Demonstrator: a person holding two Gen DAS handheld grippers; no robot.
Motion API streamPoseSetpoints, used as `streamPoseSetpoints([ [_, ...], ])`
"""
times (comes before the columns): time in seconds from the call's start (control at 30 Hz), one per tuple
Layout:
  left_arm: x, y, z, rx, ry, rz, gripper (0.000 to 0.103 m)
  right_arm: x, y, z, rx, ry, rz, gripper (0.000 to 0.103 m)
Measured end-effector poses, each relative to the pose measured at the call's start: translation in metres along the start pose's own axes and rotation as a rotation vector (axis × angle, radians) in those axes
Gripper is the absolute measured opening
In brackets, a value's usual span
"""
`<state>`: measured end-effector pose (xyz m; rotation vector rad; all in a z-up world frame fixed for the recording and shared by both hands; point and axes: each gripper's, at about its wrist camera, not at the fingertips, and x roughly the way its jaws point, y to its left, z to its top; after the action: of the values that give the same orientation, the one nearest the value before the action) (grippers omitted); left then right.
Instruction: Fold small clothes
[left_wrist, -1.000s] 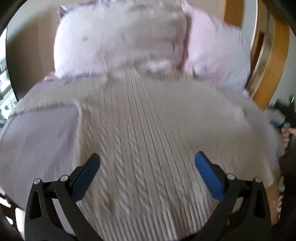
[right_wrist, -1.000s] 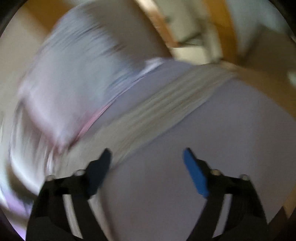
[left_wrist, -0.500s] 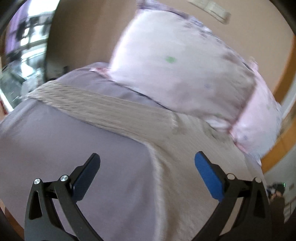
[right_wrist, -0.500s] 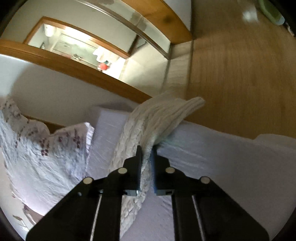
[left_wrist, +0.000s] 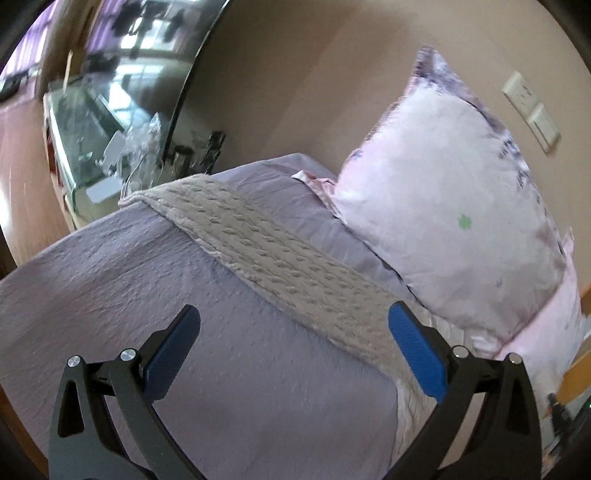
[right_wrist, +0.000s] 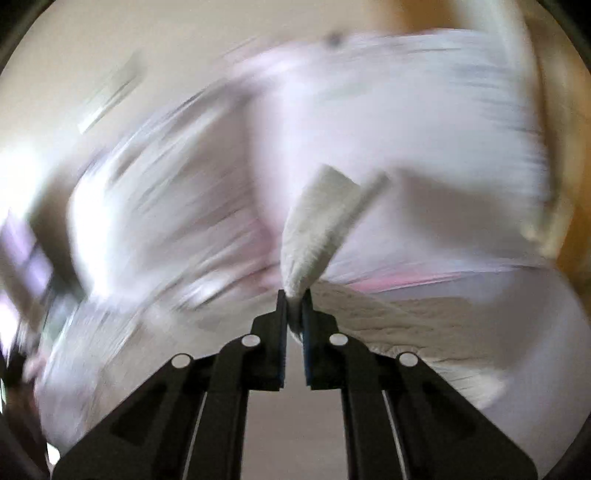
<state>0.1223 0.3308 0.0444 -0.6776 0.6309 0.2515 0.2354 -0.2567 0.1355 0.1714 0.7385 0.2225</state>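
Note:
A cream cable-knit sweater lies on a lilac bed sheet (left_wrist: 110, 266). In the left wrist view one sleeve (left_wrist: 266, 251) stretches diagonally from the bed's far left edge toward my right finger. My left gripper (left_wrist: 293, 347) is open and empty, hovering above the sheet just in front of that sleeve. In the right wrist view my right gripper (right_wrist: 294, 295) is shut on the end of the other sleeve (right_wrist: 317, 225), which stands up from the jaws; the sweater's body (right_wrist: 399, 314) lies to the right. That view is heavily blurred.
A pale pink floral pillow (left_wrist: 454, 221) leans against the beige wall behind the sweater, and shows blurred in the right wrist view (right_wrist: 369, 122). A glass cabinet (left_wrist: 99, 140) stands past the bed's far left edge. A wall switch plate (left_wrist: 532, 110) is at upper right.
The right gripper closed on a sleeve end and has swung it up toward the pillows. The left gripper, still open, has turned left from the sweater's body to the left sleeve.

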Motion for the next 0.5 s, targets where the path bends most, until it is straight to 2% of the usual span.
streamPoseSetpoints([
  [0.03, 0.004, 0.003, 0.003, -0.018, 0.007, 0.004, 0.1, 0.022, 0.034, -0.011, -0.068, 0.075, 0.059, 0.013],
  [0.07, 0.009, 0.007, 0.005, -0.043, 0.017, 0.007, 0.096, 0.041, 0.062, -0.023, -0.119, 0.147, 0.103, 0.021],
  [0.1, 0.014, 0.011, 0.008, -0.07, 0.024, 0.003, 0.091, 0.059, 0.09, -0.037, -0.164, 0.224, 0.14, 0.032],
  [0.13, 0.019, 0.016, 0.011, -0.112, 0.038, -0.012, 0.089, 0.067, 0.105, -0.045, -0.189, 0.263, 0.149, 0.038],
  [0.17, 0.021, 0.02, 0.013, -0.136, 0.045, -0.018, 0.087, 0.067, 0.114, -0.051, -0.198, 0.272, 0.151, 0.054],
  [0.23, 0.027, 0.027, 0.018, -0.188, 0.053, -0.019, 0.086, 0.054, 0.116, -0.051, -0.182, 0.228, 0.172, 0.068],
  [0.33, 0.037, 0.036, 0.026, -0.245, 0.06, -0.019, 0.08, 0.033, 0.098, -0.039, -0.134, 0.169, 0.165, 0.074],
  [0.43, 0.051, 0.053, 0.034, -0.354, 0.078, -0.024, 0.077, 0.015, 0.065, -0.031, -0.07, 0.146, 0.137, 0.077],
  [0.5, 0.059, 0.067, 0.038, -0.428, 0.066, -0.041, 0.071, 0.01, 0.047, -0.032, -0.042, 0.137, 0.115, 0.078],
])
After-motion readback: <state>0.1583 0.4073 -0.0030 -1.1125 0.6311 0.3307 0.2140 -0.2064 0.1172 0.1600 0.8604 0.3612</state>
